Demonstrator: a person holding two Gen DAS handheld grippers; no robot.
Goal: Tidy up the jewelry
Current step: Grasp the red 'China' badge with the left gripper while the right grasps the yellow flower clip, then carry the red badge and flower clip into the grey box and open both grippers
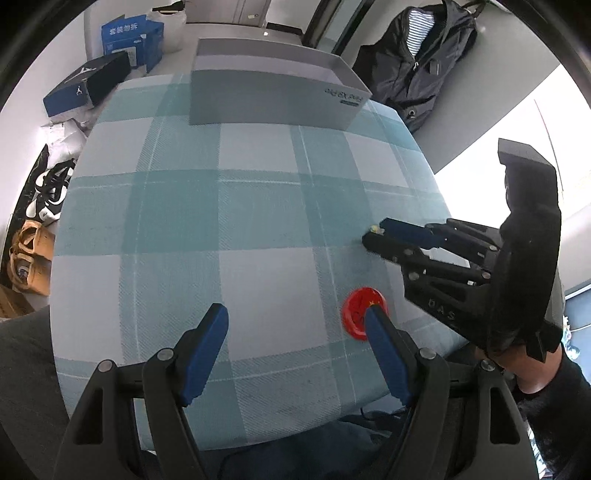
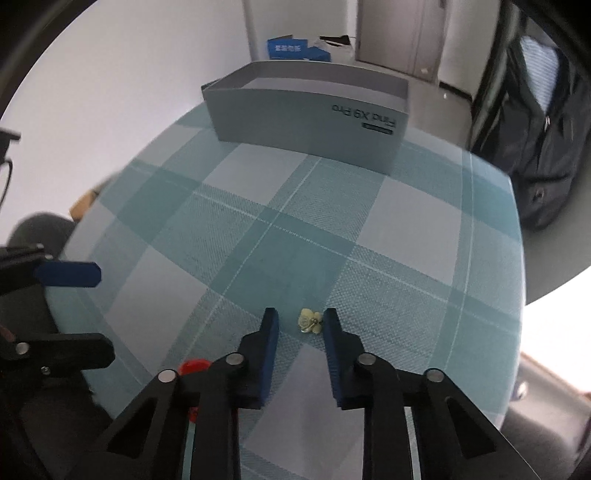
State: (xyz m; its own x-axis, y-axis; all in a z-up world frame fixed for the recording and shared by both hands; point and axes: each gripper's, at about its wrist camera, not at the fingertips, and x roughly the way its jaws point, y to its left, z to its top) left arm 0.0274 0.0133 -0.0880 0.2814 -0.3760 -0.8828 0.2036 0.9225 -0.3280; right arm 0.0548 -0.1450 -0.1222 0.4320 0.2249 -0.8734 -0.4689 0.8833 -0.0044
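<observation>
Pale yellow flower earring (image 2: 309,320) lies on the checked cloth (image 2: 258,229) between the right gripper's (image 2: 301,319) parted fingers, seemingly touching one. Left gripper (image 1: 297,315) hovers, fingers wide apart, beside a red brooch (image 1: 359,309).

Two grippers work here: the left gripper (image 1: 295,314) and the right gripper (image 2: 301,317). On the one checked cloth (image 1: 221,221) lie two small pieces: one pale flower earring (image 2: 309,320) and one red disc (image 1: 356,308). One grey box (image 2: 310,110) stands there. Beyond it are two blue boxes (image 1: 131,35), one black jacket (image 1: 424,55) and one pair of sneakers (image 1: 50,192).
</observation>
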